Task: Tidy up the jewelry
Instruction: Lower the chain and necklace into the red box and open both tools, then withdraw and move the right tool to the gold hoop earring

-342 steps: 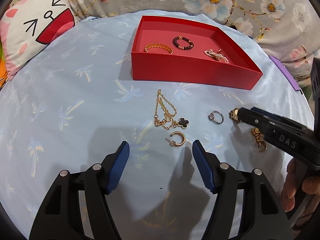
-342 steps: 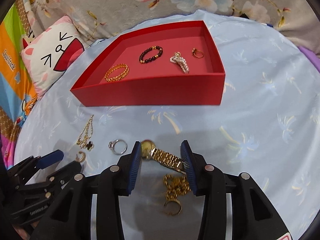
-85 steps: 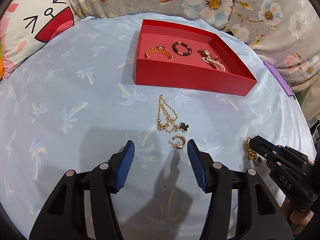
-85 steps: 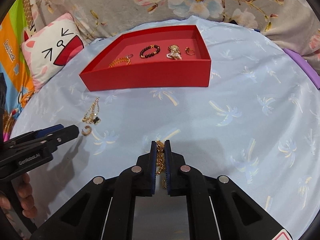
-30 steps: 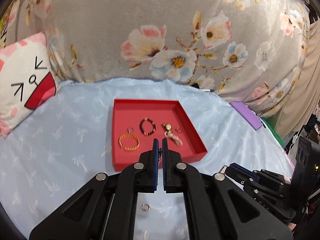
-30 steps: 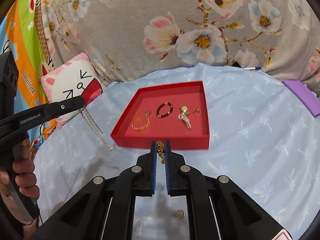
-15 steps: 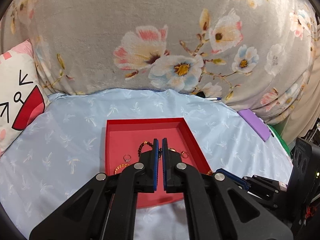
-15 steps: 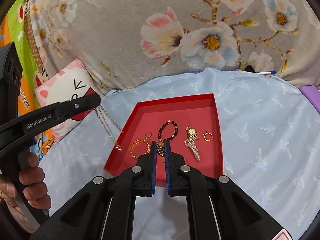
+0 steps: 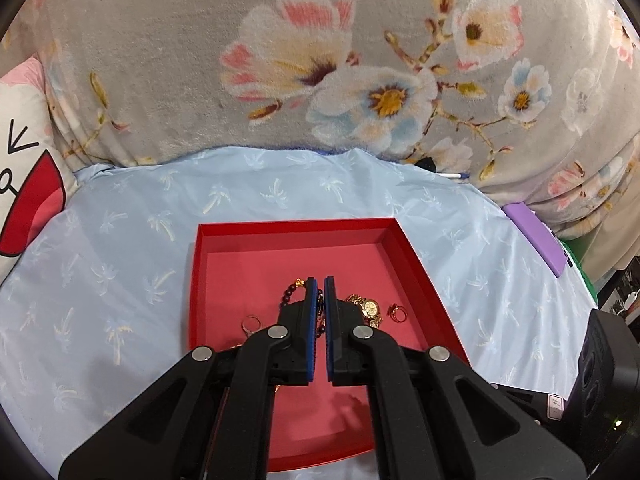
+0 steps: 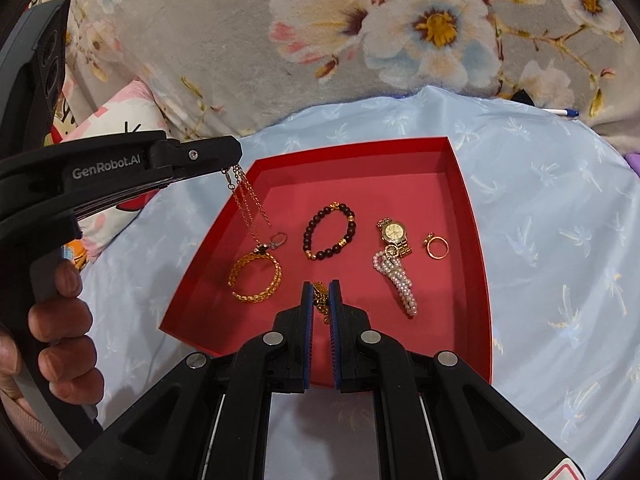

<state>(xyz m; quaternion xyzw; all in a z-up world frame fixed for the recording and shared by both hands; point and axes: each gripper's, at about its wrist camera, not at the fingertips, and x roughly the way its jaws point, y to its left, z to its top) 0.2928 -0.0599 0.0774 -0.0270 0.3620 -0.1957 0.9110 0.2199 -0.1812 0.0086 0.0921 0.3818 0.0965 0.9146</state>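
Observation:
The red tray [image 10: 478,240] lies on the blue cloth and also shows in the left wrist view [image 9: 292,228]. My left gripper [image 10: 230,162] is shut on a thin gold necklace [image 10: 250,212] that hangs over the tray's left side, its dark clover pendant near a gold bangle [image 10: 254,276]. In its own view the left gripper [image 9: 319,286] is closed over the tray. My right gripper [image 10: 320,290] is shut on a gold chain [image 10: 320,298] above the tray's near part. A dark bead bracelet [image 10: 330,232], gold watch [image 10: 394,234], pearl piece [image 10: 398,282] and gold ring [image 10: 436,246] lie inside.
A cat-face pillow [image 9: 24,184] is at the left. A floral grey blanket [image 9: 320,80] rises behind the cloth. A purple flat object [image 9: 536,240] lies at the right edge, and a pen [image 10: 564,112] at the back.
Both grippers have lifted their jewelry off the cloth and carried it forward over the tray. The necklace now hangs lower into the tray's left side.

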